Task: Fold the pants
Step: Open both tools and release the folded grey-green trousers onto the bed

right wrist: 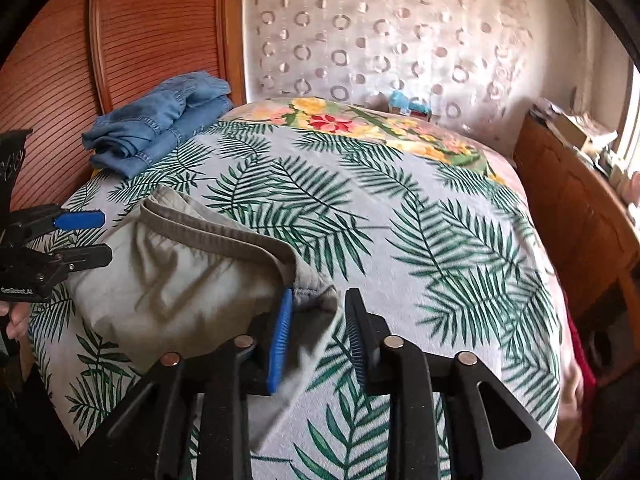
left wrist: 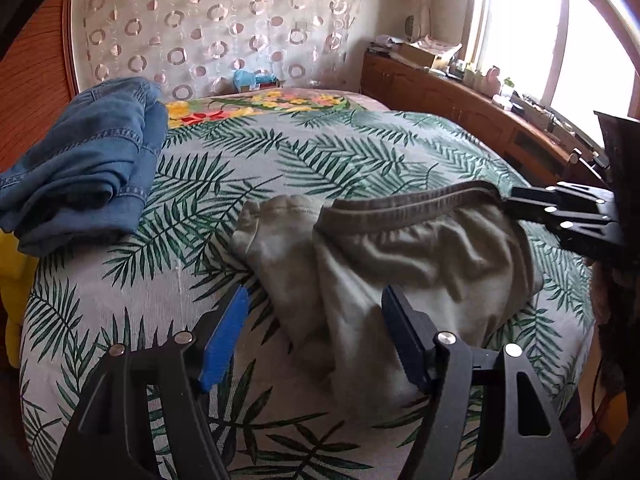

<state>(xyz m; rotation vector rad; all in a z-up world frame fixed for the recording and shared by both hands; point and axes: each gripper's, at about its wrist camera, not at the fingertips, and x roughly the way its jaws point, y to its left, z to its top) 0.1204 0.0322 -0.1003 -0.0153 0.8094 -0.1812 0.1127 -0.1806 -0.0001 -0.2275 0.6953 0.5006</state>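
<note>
The beige pants (left wrist: 400, 248) are lying bunched on the bed (left wrist: 224, 168), which is covered with a palm-leaf sheet; in the left wrist view they are sitting just right of centre, with the darker elastic waistband (left wrist: 412, 204) running from about the middle out toward 3 o'clock. The left tool (left wrist: 316, 328) is standing wide open low in that view, its blue pad (left wrist: 224, 340) hanging over the sheet at about 7 o'clock and its dark pad (left wrist: 404, 340) hovering over the pants' near edge at about 5 o'clock; nothing is being held between them. The right tool (right wrist: 320, 336) is also standing open in its own view, its blue pad (right wrist: 280, 340) lying against the corner of the pants where the waistband ends, the dark pad (right wrist: 360, 340) over the sheet. In the left wrist view the right tool is coming in from 3 o'clock with its tips at the waistband's end, and whether cloth is caught there cannot be told. Folded blue jeans (left wrist: 84, 164) are sitting well apart from the pants at about 9 o'clock, near the wooden headboard (right wrist: 60, 60). A wooden cabinet (left wrist: 460, 108) is running under the window (left wrist: 560, 28) at 2 o'clock.
</note>
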